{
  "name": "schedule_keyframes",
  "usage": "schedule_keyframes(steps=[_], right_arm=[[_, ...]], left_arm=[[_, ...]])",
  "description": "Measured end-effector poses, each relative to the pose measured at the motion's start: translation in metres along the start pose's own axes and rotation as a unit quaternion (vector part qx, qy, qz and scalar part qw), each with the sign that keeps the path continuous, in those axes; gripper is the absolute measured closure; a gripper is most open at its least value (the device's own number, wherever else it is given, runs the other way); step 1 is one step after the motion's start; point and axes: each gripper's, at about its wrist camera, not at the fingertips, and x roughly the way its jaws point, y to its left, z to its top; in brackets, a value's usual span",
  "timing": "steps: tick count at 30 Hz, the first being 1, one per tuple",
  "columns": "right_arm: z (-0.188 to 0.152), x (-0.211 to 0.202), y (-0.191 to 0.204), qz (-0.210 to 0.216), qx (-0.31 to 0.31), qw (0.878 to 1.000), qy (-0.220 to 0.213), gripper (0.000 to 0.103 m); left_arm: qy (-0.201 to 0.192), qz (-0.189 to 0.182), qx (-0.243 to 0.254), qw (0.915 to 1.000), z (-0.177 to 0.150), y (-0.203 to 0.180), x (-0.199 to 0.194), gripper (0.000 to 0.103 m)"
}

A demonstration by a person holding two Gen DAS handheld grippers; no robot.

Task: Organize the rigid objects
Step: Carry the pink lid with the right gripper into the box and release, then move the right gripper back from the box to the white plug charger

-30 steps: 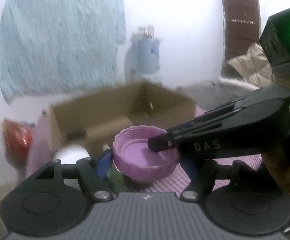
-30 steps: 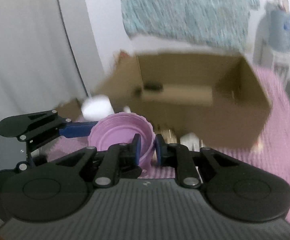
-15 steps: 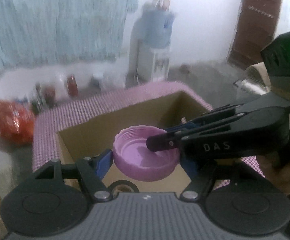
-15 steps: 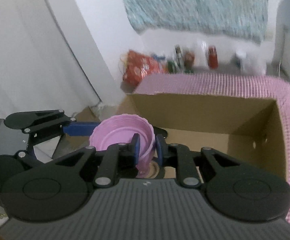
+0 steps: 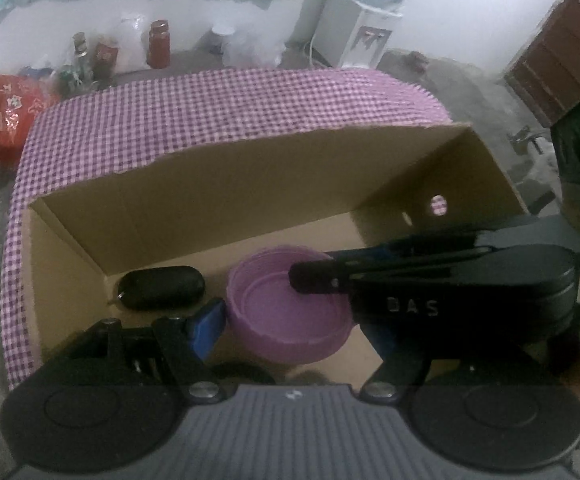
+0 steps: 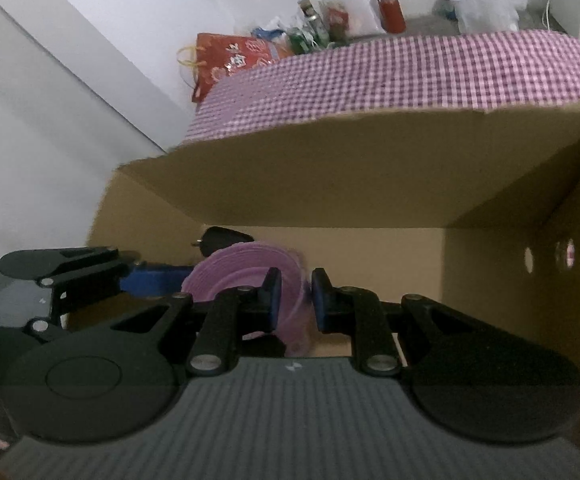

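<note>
I am clamping my right tongs (image 6: 293,295) on the rim of the round, ridged purple plastic lid (image 5: 288,307), my left tongs (image 5: 290,322) gripping its sides, inside the brown cardboard box (image 5: 218,204) beside a smooth black oval case (image 5: 158,288).

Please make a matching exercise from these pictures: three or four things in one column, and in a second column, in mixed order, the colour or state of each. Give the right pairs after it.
Things:
1. lid
2. cardboard box
3. tablecloth
4. oval object

Colour or state:
A. black, lying on the floor of the box
B. purple, gripped by both grippers
C. brown, open at the top
D. pink and purple checked

Right pairs: 1-B, 2-C, 3-D, 4-A. The left gripper spans the lid; the right gripper pinches its rim.
</note>
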Motion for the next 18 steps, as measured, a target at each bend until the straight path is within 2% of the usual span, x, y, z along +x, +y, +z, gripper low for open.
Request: schedule_keyframes(steps=[4, 6, 8, 10, 14, 18], right_arm=[[0.000, 0.012, 0.000, -0.009, 0.002, 1.000, 0.003, 0.083], [0.002, 0.014, -0.001, -0.005, 0.008, 1.000, 0.001, 0.077], [0.002, 0.011, 0.001, -0.001, 0.006, 1.000, -0.009, 0.062], [0.006, 0.008, 0.001, 0.000, 0.004, 1.000, -0.019, 0.056], [0.003, -0.015, 0.005, 0.011, 0.005, 0.999, -0.044, 0.056], [-0.009, -0.055, 0.008, 0.039, 0.007, 0.996, -0.081, 0.055]], left_arm=[[0.005, 0.008, -0.003, 1.0000, 0.001, 0.001, 0.009, 0.028], [0.002, -0.002, -0.008, 1.0000, 0.000, 0.003, 0.008, 0.022], [-0.006, -0.013, -0.022, 0.9997, -0.002, 0.006, 0.004, 0.018], [-0.018, -0.021, -0.033, 0.9991, -0.003, 0.008, -0.003, 0.017], [-0.035, -0.029, -0.036, 0.9983, -0.006, 0.006, -0.023, 0.016], [-0.071, -0.033, -0.018, 0.9968, -0.015, 0.000, -0.056, 0.014]])
